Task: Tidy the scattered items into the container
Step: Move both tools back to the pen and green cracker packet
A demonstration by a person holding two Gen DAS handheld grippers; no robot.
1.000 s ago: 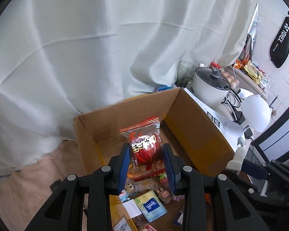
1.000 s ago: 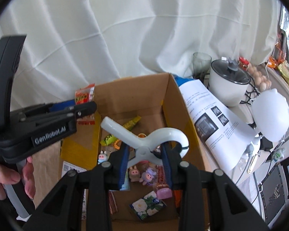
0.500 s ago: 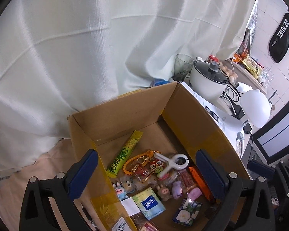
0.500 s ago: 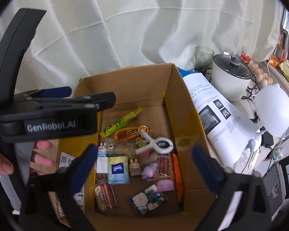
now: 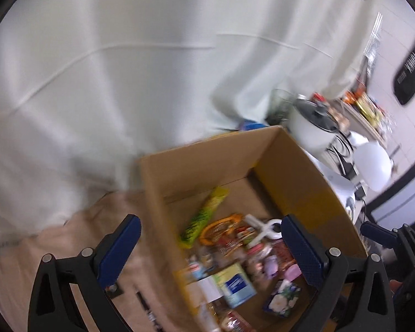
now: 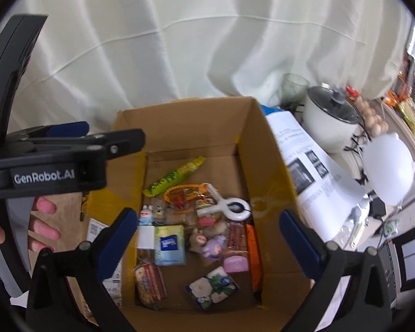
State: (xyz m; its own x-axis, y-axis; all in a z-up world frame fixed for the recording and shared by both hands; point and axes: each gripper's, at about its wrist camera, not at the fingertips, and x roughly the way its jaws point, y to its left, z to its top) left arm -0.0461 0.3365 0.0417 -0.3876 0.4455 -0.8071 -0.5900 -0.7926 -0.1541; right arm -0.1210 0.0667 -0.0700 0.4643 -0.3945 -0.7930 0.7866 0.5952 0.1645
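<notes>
An open cardboard box holds several small items: a green snack bar, a white clip, a tissue pack, small animal figures and a floral packet. My right gripper is open and empty above the box. My left gripper is open and empty over the box's left wall; it also shows at the left of the right wrist view. The left wrist view is blurred.
A white cloth hangs behind the box. To the right are printed paper, a white rice cooker, a dark glass, a white lamp and eggs. A tan mat lies left of the box.
Both grippers opened and dropped their loads: the red snack packet and the white clip now lie in the box. The left gripper has since shifted left; the right has risen slightly.
</notes>
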